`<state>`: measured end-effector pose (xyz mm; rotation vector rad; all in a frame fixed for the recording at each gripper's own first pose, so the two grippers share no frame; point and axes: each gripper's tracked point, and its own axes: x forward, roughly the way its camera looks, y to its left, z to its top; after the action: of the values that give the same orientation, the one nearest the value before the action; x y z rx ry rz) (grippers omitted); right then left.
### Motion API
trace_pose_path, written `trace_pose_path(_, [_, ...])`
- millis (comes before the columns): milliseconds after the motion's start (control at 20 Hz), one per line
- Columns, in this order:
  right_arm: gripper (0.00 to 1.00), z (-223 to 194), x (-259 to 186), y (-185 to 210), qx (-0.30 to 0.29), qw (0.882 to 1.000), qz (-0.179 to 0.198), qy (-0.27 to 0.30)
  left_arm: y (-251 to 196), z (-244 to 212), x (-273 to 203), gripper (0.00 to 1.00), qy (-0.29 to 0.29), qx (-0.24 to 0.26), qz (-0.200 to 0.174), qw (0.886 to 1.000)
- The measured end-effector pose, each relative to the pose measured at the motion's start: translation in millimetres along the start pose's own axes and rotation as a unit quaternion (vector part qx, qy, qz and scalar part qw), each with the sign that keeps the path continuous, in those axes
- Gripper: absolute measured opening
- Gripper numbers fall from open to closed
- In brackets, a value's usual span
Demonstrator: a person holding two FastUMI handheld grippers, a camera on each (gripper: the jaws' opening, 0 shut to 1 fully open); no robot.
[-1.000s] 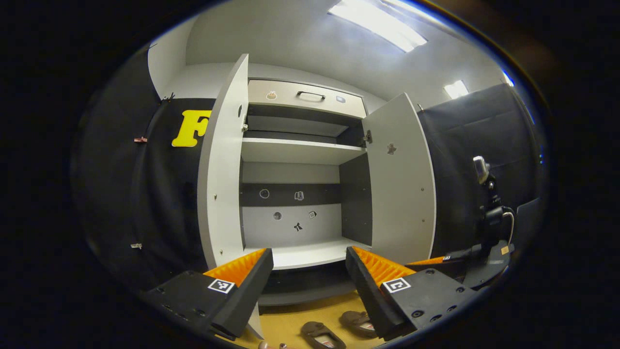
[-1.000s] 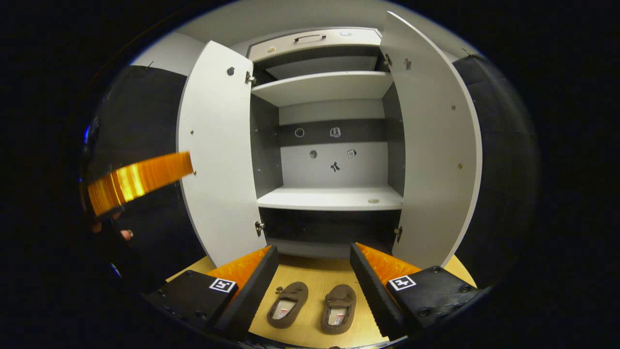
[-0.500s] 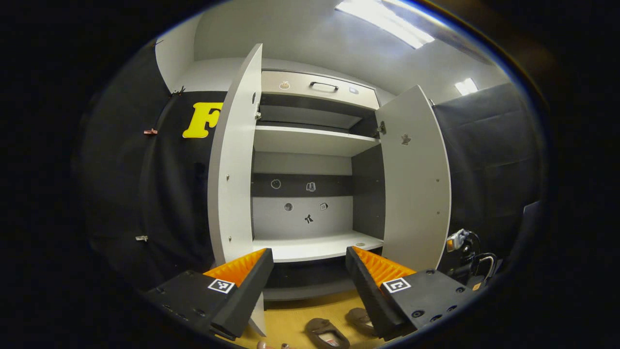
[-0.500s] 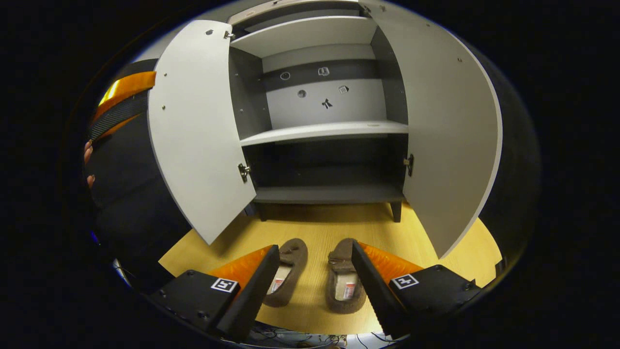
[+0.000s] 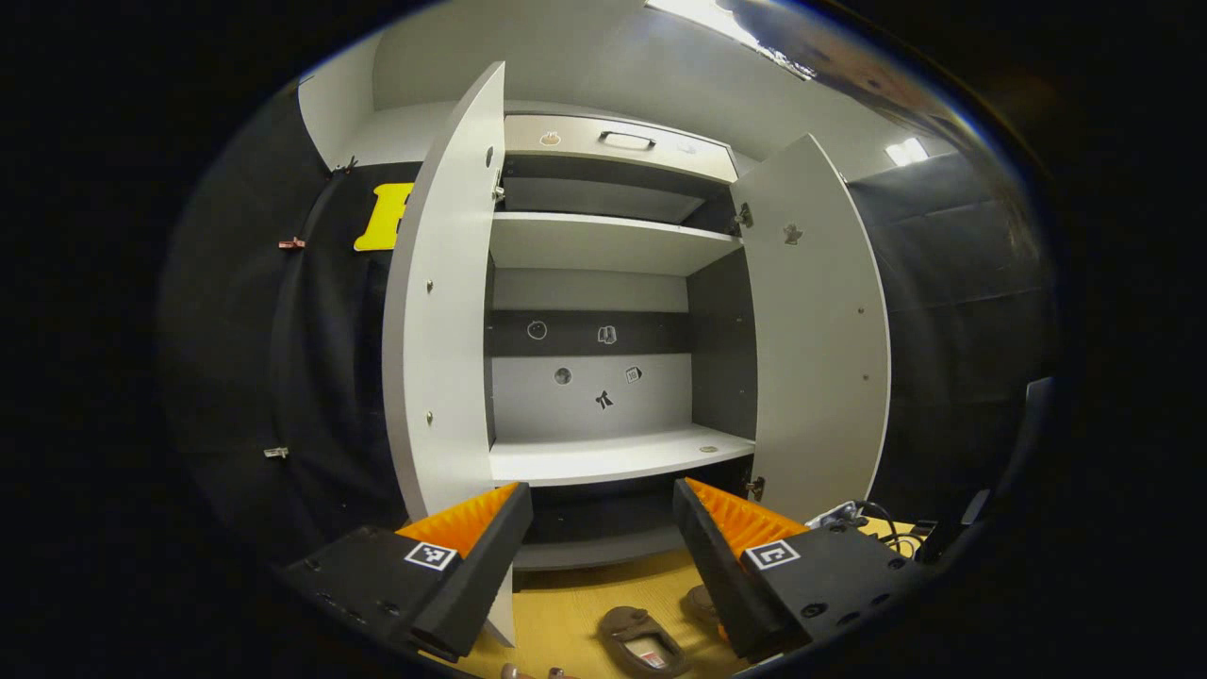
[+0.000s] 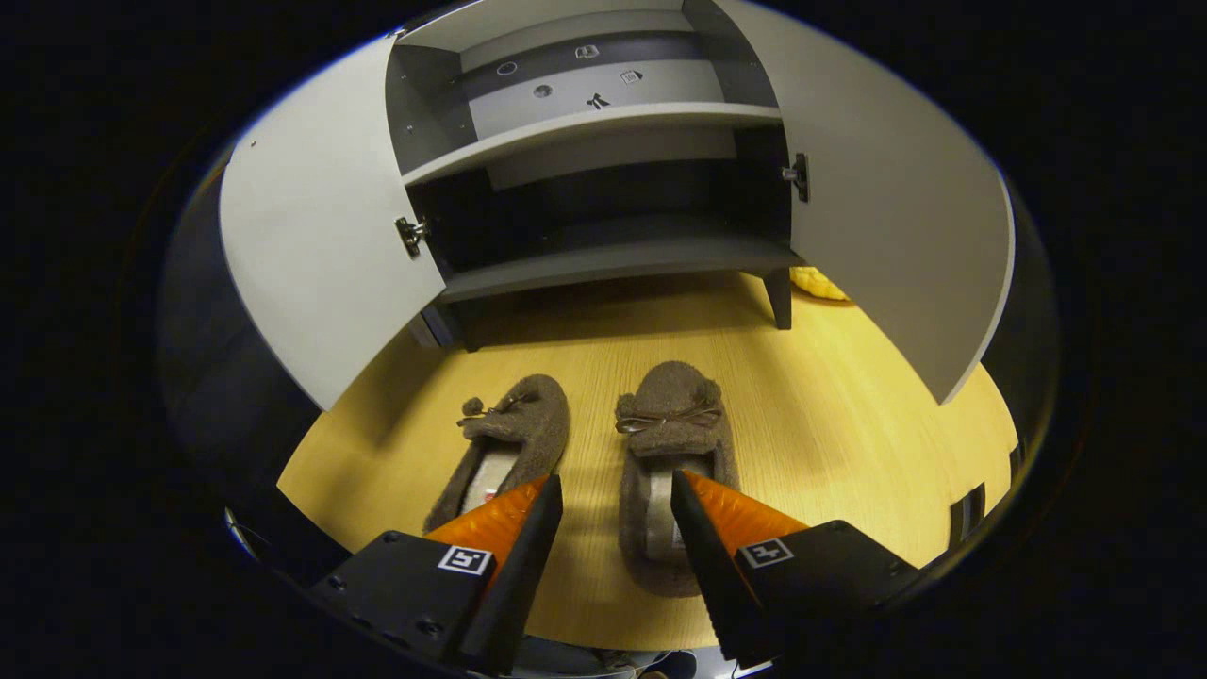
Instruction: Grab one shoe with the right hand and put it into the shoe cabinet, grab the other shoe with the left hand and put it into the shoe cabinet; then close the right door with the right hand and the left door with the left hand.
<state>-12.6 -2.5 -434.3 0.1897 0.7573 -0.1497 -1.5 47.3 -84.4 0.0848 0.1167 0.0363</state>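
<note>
Since the earlier frame my right gripper [image 6: 613,528] has tipped down and dropped toward the floor: the shoe cabinet [image 6: 603,259] has slid to the top of the right gripper view and both shoes now sit big in front of the fingers. The left gripper [image 5: 603,528] has barely shifted; it's pointed at the cabinet's middle shelf.

Shoes: two brown fuzzy slippers on the wood floor [image 6: 830,424] just in front of the cabinet, toes toward it, side by side, apart from each other. The right shoe [image 6: 671,424] lies straight ahead of the open cabinet's right half, the left shoe [image 6: 514,434] beside it, angled a bit. Both cabinet doors stand wide open, lower shelf bare.

Handling, my guess: light, soft, floppy, plush outside so no slip, nothing fragile. The sole looks like the only stiff part. I'd pinch the side wall at the heel opening, one finger inside, one outside, or clamp across the heel. Grabbing the toe w/ the bow would prob. just squash it.

Tools: right gripper wide open, holding nothing. Its right finger overlaps the right shoe's heel opening in view; can't tell if it's touching. Left gripper also wide open, empty, up in front of the cabinet, clear of everything.
</note>
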Motion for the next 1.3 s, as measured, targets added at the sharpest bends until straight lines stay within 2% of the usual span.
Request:
trace_pose_path(200, [0.79,-5.5,35.7,-6.2,-0.006,1.0,-0.006,0.007,-2.4,-23.1,3.0,0.95,0.02,0.007,-0.002,1.0])
trace_pose_path(300, [0.64,-6.7,55.1,-7.8,-0.016,1.0,-0.006,0.013,1.9,-34.4,5.2,0.95,0.033,0.019,0.006,0.999])
trace_pose_path(450, [0.58,-4.0,73.7,-8.4,-0.017,1.0,-0.011,0.015,3.8,-41.1,9.2,0.95,0.041,0.022,0.01,0.999])
trace_pose_path(700, [0.36,0.2,92.7,-15.8,-0.016,0.999,-0.02,0.023,3.3,-47.5,15.2,0.95,0.046,0.011,0.01,0.999])
trace_pose_path(750, [0.36,5.4,84.8,-21.3,-0.022,0.999,-0.029,0.014,2.5,-50.1,17.5,0.95,0.048,0.007,0.009,0.999])
trace_pose_path(800, [0.12,5.7,102.7,-19.9,-0.023,0.999,-0.028,0.009,2.1,-51.7,18.7,0.95,0.051,0.003,0.009,0.999])
trace_pose_path(1050, [0.12,4.7,93.2,-20.0,-0.039,0.999,-0.023,0.024,3.9,-50.4,20.3,0.97,0.055,0.009,0.013,0.998])
trace_pose_path(1150, [0.05,13.3,83.8,-18.3,-0.041,0.999,-0.02,0.018,5.8,-47.1,19.5,0.96,0.053,0.017,0.015,0.998])
trace_pose_path(1200, [0.05,21.1,77.4,-16.7,-0.045,0.999,-0.018,0.013,6.5,-45.3,19.1,0.95,0.053,0.019,0.016,0.998])
trace_pose_path(1300, [0.05,47.3,58.0,-8.0,-0.045,0.999,-0.005,-0.009,6.6,-40.9,16.1,0.97,0.051,0.018,0.016,0.998])
